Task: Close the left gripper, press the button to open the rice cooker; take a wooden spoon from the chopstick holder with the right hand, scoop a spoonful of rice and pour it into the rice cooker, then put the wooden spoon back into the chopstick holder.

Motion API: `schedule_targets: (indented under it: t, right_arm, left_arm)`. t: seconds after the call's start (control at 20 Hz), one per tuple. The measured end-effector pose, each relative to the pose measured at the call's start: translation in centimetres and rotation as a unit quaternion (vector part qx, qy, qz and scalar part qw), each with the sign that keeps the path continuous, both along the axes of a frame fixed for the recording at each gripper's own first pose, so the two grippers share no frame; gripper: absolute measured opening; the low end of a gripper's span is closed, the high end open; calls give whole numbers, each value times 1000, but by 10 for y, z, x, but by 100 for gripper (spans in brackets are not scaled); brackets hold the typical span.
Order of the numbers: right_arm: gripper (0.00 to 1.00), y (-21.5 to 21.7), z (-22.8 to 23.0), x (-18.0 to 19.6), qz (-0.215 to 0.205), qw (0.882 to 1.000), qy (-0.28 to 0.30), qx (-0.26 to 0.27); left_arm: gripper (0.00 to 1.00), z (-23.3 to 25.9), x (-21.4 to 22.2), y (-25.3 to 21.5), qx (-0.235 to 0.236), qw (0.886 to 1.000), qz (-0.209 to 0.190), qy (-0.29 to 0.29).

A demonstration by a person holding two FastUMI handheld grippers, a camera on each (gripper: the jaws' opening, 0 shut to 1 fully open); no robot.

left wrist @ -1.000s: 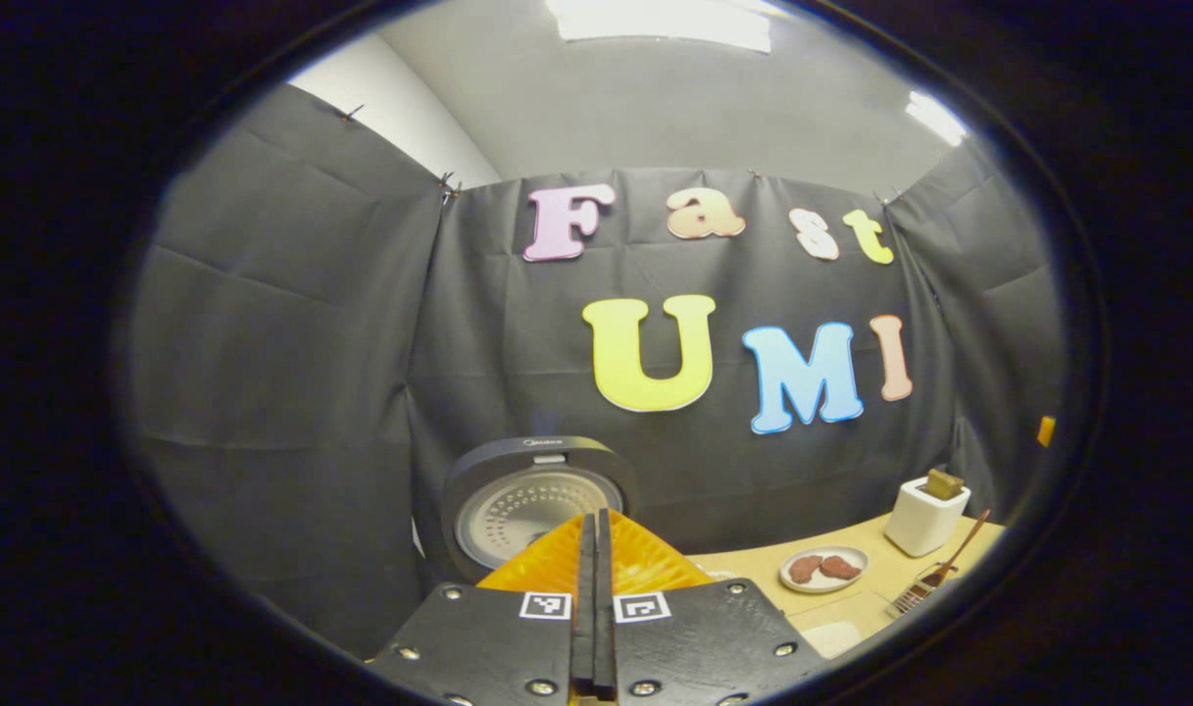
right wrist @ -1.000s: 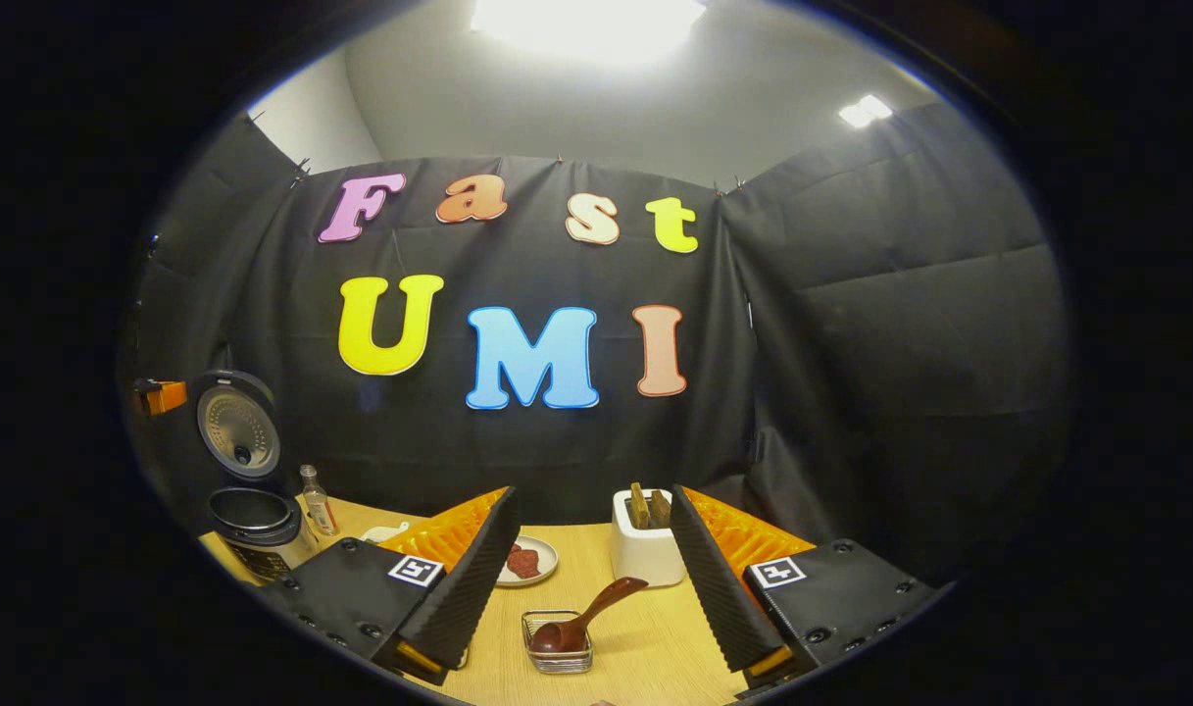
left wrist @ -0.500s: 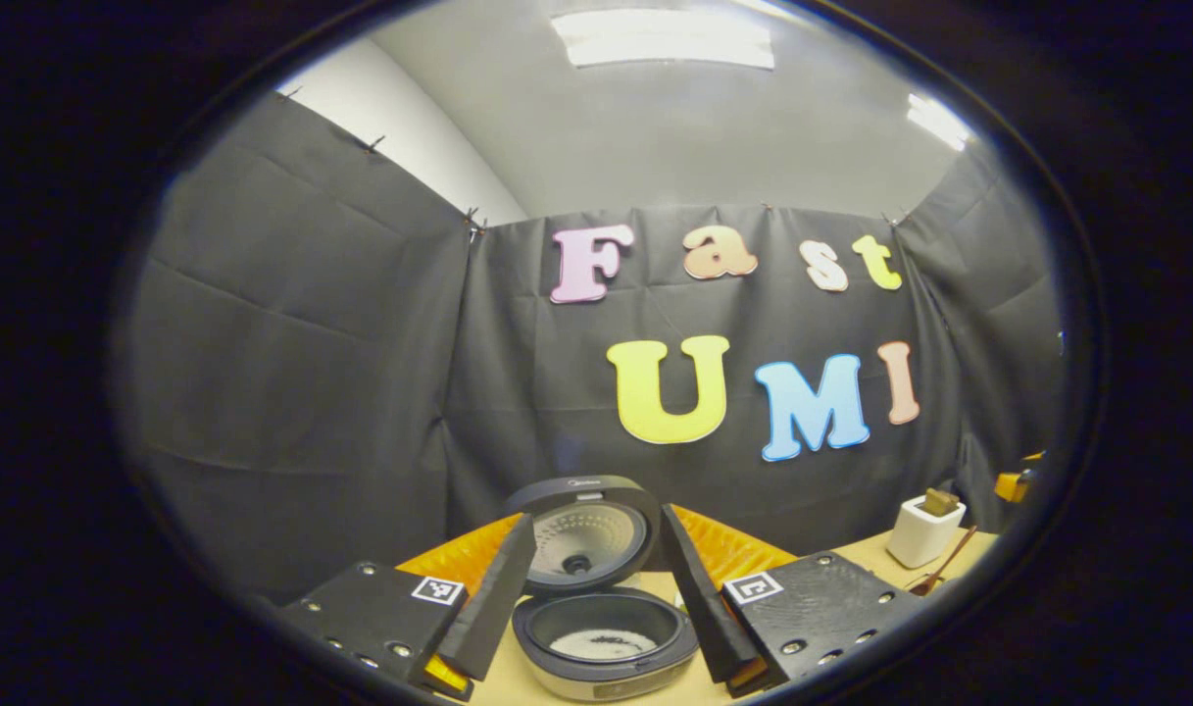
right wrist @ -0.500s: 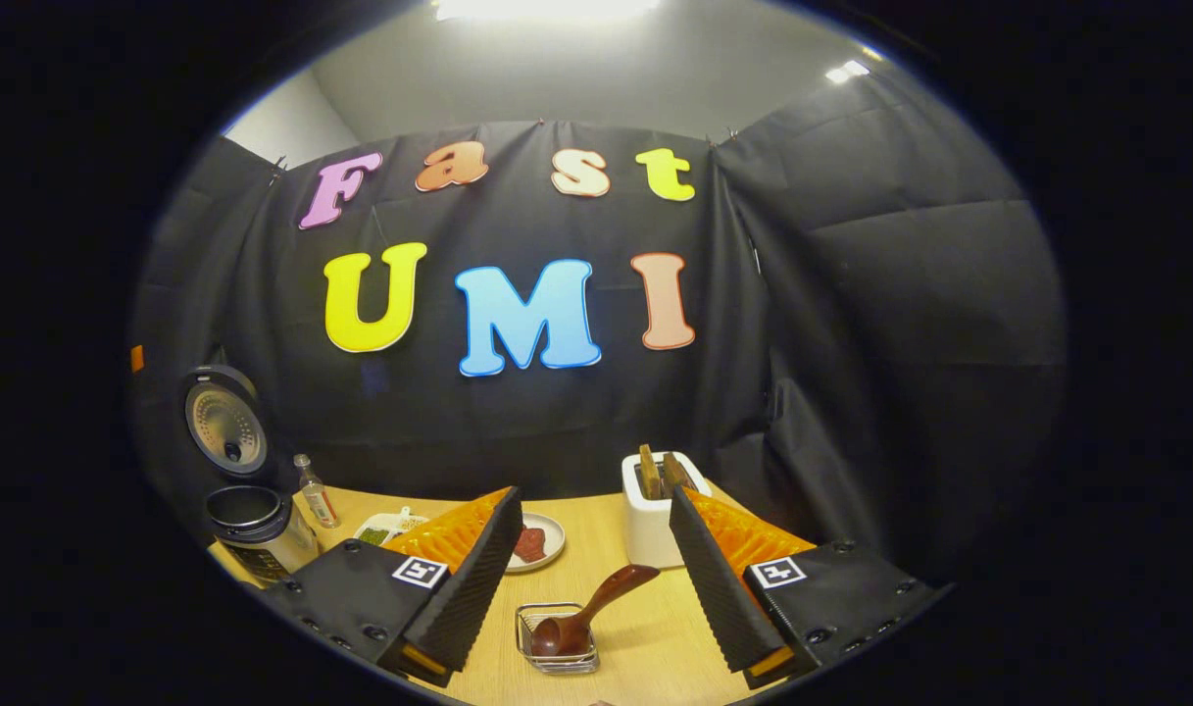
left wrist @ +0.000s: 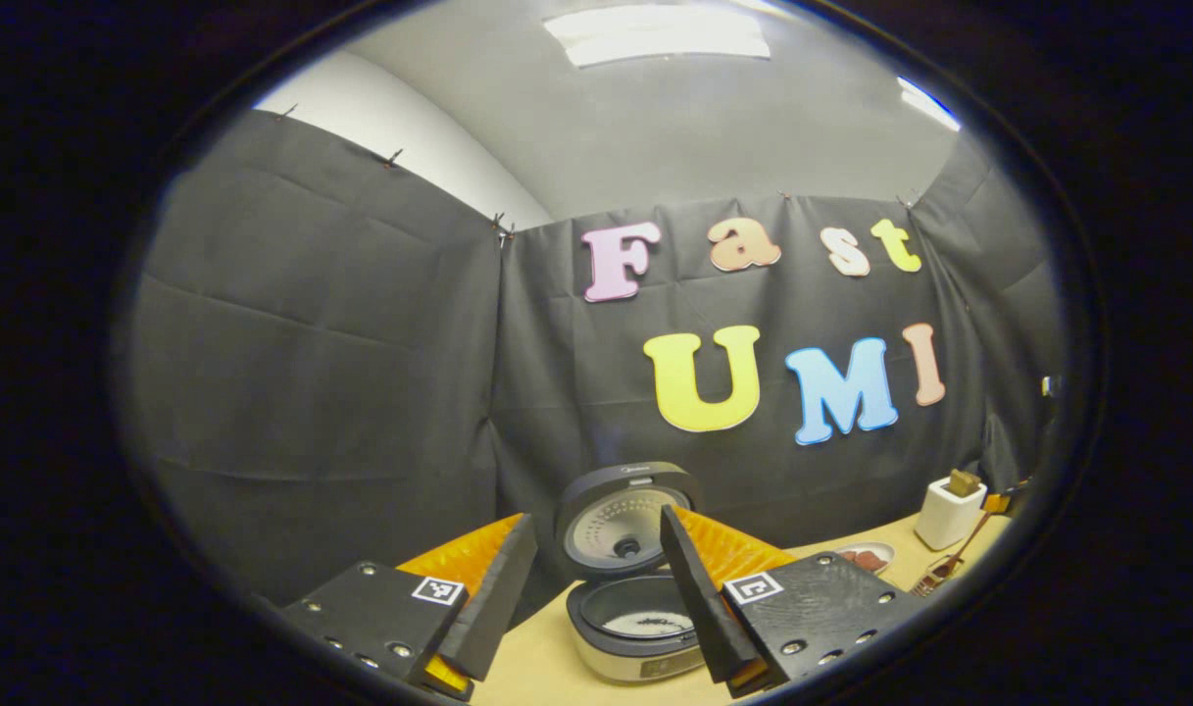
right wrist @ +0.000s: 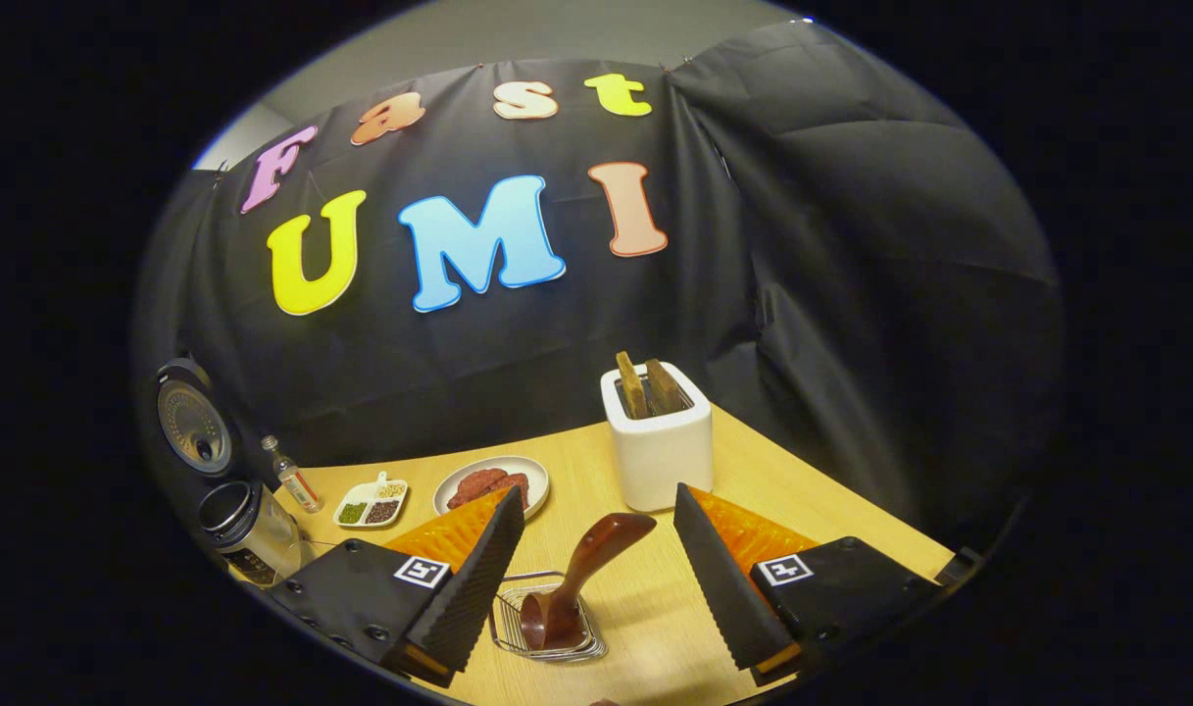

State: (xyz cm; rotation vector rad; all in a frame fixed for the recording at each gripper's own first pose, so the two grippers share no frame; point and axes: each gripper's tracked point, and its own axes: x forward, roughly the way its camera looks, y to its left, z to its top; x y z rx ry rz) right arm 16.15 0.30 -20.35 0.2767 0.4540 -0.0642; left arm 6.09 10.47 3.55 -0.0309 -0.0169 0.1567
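Observation:
The rice cooker [left wrist: 639, 630] stands with its lid [left wrist: 625, 517] raised, and white rice shows in the pot. My left gripper [left wrist: 596, 520] hangs open just in front of it, holding nothing. In the right gripper view the cooker [right wrist: 246, 529] sits at the far left edge of the table. A dark wooden spoon [right wrist: 581, 579] leans bowl-down in the wire chopstick holder [right wrist: 547, 632], handle pointing up and to the right. My right gripper [right wrist: 600, 498] is open, its fingers on either side of the spoon's handle and apart from it.
Behind the spoon stands a white toaster [right wrist: 658, 446] with two slices in it. A plate of meat [right wrist: 491, 483], a small divided dish of grains [right wrist: 371, 505] and a little bottle [right wrist: 289, 478] sit on the wooden table [right wrist: 812, 490] between toaster and cooker.
My left gripper went from shut to open and drew back from the cooker, whose pot is now in sight. My right gripper tipped down and came closer to the spoon.

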Motion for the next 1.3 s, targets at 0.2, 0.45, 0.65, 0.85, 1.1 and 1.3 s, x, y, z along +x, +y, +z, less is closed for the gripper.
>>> schedule_targets:
  t: [0.2, 0.45, 0.65, 0.85, 1.1, 1.3]
  right_arm:
    - [98, 10, -33, 0, 3, 998, 49, 46]
    - [88, 28, -68, 0, -1, 988, 105, 115]
    - [50, 43, -84, -1, 6, 978, 134, 162]
    - [20, 45, -81, 1, 8, 978, 131, 164]
    - [13, 46, -66, -3, 19, 986, 115, 115]
    - [12, 46, -32, -1, 21, 993, 81, 88]
  left_arm:
    - [81, -8, -8, 10, 4, 1000, 14, 13]
    - [80, -18, -9, 17, 8, 999, 22, 25]
    - [80, -25, -7, 22, 14, 999, 23, 33]
    - [80, -28, -3, 26, 15, 999, 23, 36]
    - [81, -30, 8, 29, 9, 999, 19, 31]
    - [81, -30, 22, 23, 3, 1000, 6, 24]
